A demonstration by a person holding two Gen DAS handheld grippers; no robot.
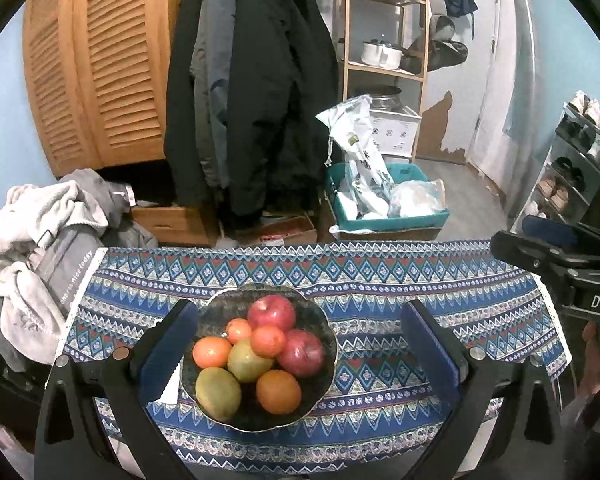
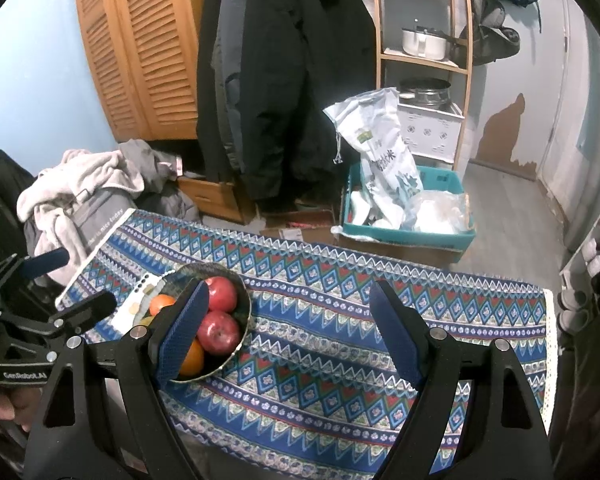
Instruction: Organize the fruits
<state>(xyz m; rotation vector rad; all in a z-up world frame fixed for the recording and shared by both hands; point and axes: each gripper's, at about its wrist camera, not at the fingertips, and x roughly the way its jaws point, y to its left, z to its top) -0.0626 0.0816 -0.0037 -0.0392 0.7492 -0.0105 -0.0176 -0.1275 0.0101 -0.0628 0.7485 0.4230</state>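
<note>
You held the left gripper [image 1: 298, 344] above the near edge of the table with its jaws spread wide and nothing between them. Its blue pads [image 1: 168, 354] stood well apart, one to each side of the dark bowl [image 1: 324, 344], and neither touched the bowl or the fruit. The bowl sat on the patterned blue tablecloth [image 1: 400, 280], towards the left half of the table. In it lay two red apples [image 1: 271, 313], one behind and one at the right [image 1: 301, 353], four oranges, the nearest at the front [image 1: 278, 391], and two green-yellow mangoes [image 1: 218, 393], all piled together and touching.

Your right gripper [image 2: 296, 334] also had its jaws released, wide apart and empty. It hung over the bare middle of the cloth [image 2: 320, 360], to the right of the bowl [image 2: 244, 300]. Seen from the right wrist, its left pad [image 2: 184, 332] overlapped the bowl's contents, so you could not tell whether it touched the fruit or merely stood in front of it. The right pad [image 2: 396, 336] was over open cloth. From that view only the two apples [image 2: 219, 332] and parts of two oranges [image 2: 192, 356] showed past the pad.
</note>
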